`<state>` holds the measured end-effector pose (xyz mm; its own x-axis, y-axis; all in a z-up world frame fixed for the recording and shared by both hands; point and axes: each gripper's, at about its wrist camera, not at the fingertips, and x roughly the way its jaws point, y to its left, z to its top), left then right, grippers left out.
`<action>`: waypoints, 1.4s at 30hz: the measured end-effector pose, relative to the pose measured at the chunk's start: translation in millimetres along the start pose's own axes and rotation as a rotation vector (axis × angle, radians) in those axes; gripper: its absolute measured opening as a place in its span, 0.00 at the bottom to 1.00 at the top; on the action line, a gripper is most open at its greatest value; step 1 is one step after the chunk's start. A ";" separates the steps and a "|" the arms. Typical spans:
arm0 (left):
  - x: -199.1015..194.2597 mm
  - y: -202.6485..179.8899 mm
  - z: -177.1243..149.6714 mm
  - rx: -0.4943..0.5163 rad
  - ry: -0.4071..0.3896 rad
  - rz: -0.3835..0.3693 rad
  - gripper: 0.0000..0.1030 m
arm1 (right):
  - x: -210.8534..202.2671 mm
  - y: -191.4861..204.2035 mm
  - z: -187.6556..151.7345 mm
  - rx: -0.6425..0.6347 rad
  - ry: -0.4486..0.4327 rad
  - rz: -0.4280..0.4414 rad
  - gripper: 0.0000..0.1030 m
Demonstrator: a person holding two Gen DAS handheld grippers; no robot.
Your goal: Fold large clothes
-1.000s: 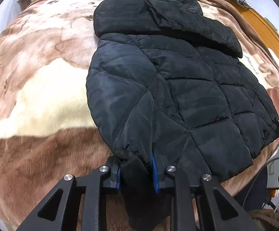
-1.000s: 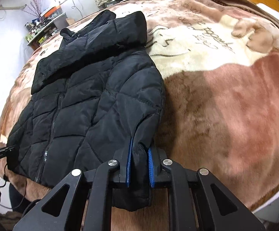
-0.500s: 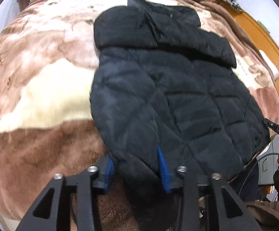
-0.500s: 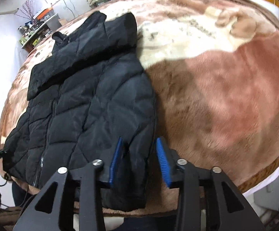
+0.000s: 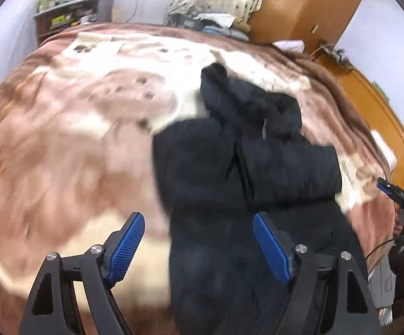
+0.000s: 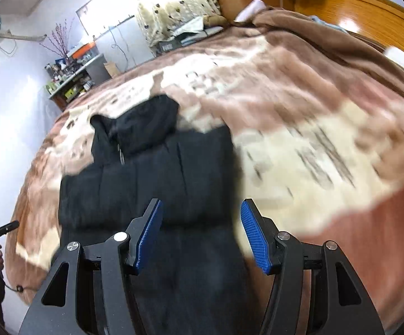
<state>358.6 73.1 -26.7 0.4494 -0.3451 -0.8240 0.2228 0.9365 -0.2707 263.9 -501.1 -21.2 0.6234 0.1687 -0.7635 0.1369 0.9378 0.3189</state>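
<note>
We have let go: both the left gripper [image 5: 197,247] and right gripper [image 6: 200,236] now gape empty above the black quilted puffer jacket [image 5: 246,167]; sleeves lie folded in, the next fold pending.

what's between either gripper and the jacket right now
Nothing visible. The black jacket lies in the open on the blanket, right ahead of the open left gripper and open right gripper.

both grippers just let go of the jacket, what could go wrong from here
The puffy jacket may spring back open, since both the left gripper and right gripper are open and nothing pins it. Its near end seems to reach the blanket edge, so it might slide off.
</note>
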 end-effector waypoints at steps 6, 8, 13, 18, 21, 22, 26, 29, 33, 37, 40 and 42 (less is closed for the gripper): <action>73.6 -2.8 103.3 -0.034 -0.033 0.000 0.78 | 85.0 14.0 83.0 0.027 0.010 0.039 0.57; 95.7 0.0 133.7 -0.053 -0.047 0.003 0.78 | 110.6 10.0 106.8 0.053 0.000 0.040 0.57; 153.4 6.5 205.4 -0.107 -0.046 -0.006 0.78 | 180.5 3.0 156.3 0.092 0.027 0.065 0.57; 202.6 10.3 264.9 -0.165 -0.042 -0.063 0.79 | 241.9 -5.5 176.4 0.221 0.104 0.156 0.57; 235.0 20.1 290.8 -0.207 -0.012 -0.078 0.83 | 271.1 5.7 181.3 0.136 0.142 0.105 0.57; 242.8 22.5 293.9 -0.226 -0.009 -0.075 0.83 | 281.8 10.6 182.0 0.095 0.155 0.055 0.57; 284.4 30.6 299.7 -0.322 0.042 -0.165 0.83 | 313.9 15.2 179.1 0.100 0.255 0.185 0.57; 316.1 16.4 297.1 -0.266 0.155 -0.224 0.83 | 320.9 14.1 174.3 0.129 0.268 0.286 0.57; 343.4 -6.3 286.9 -0.196 0.259 -0.197 0.82 | 329.9 14.8 165.0 0.135 0.328 0.331 0.57; 349.4 -16.3 274.3 -0.150 0.298 -0.135 0.52 | 334.8 17.8 159.8 0.163 0.358 0.336 0.41; 337.5 -20.0 268.9 -0.136 0.267 -0.137 0.35 | 328.4 28.8 156.8 0.119 0.358 0.334 0.24; 328.6 -21.4 264.5 -0.123 0.248 -0.129 0.27 | 326.0 37.1 157.3 0.080 0.349 0.320 0.13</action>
<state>730.3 -76.7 -159.9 0.1964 -0.4500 -0.8712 0.1511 0.8918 -0.4266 593.3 -458.9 -169.9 0.3499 0.5494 -0.7587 0.0474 0.7985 0.6001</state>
